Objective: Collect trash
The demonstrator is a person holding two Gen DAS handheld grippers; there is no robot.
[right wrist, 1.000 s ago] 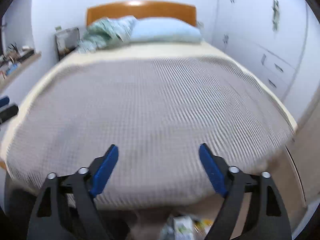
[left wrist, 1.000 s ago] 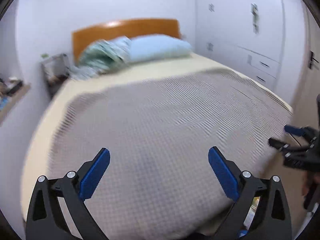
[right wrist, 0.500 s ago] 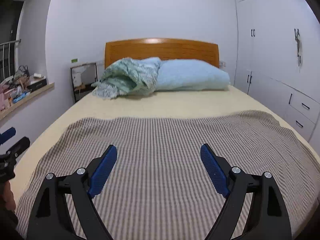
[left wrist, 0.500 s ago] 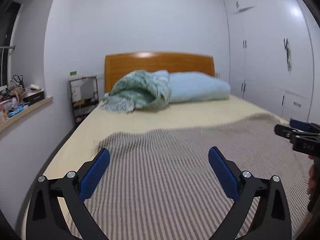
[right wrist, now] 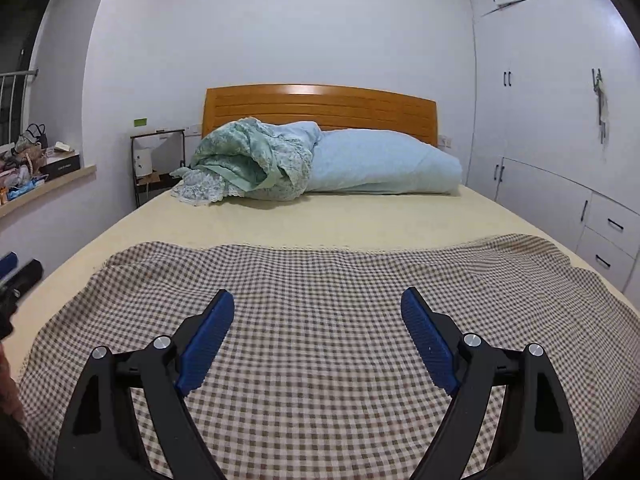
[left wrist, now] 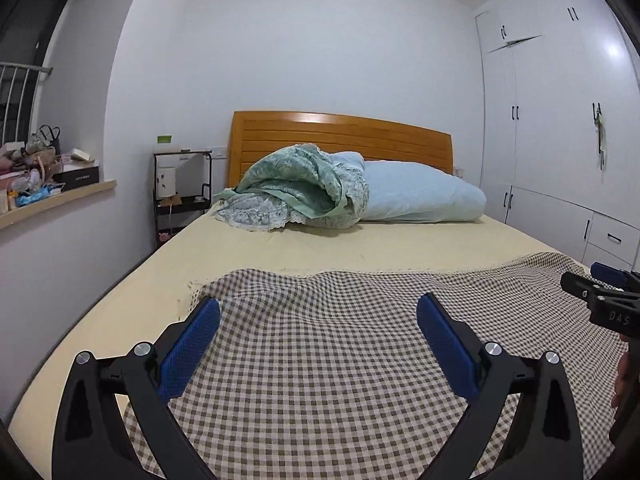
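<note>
While both of my grippers hang over the foot of the bed (left wrist: 248, 248), I see no trash anywhere on it. My left gripper (left wrist: 318, 328) has its jaws spread wide and holds nothing. My right gripper (right wrist: 318, 320) is the same. A checked blanket (right wrist: 328, 320) covers the near half, with a green quilt (left wrist: 296, 188) and a blue pillow (left wrist: 416, 196) by the headboard. Maybe some trash sits on the cluttered window ledge (left wrist: 60, 196), but it is too small to tell. I think I am looking around now. The bed top gives lots of open room; the wardrobe (right wrist: 552, 120) stands close on the right.
</note>
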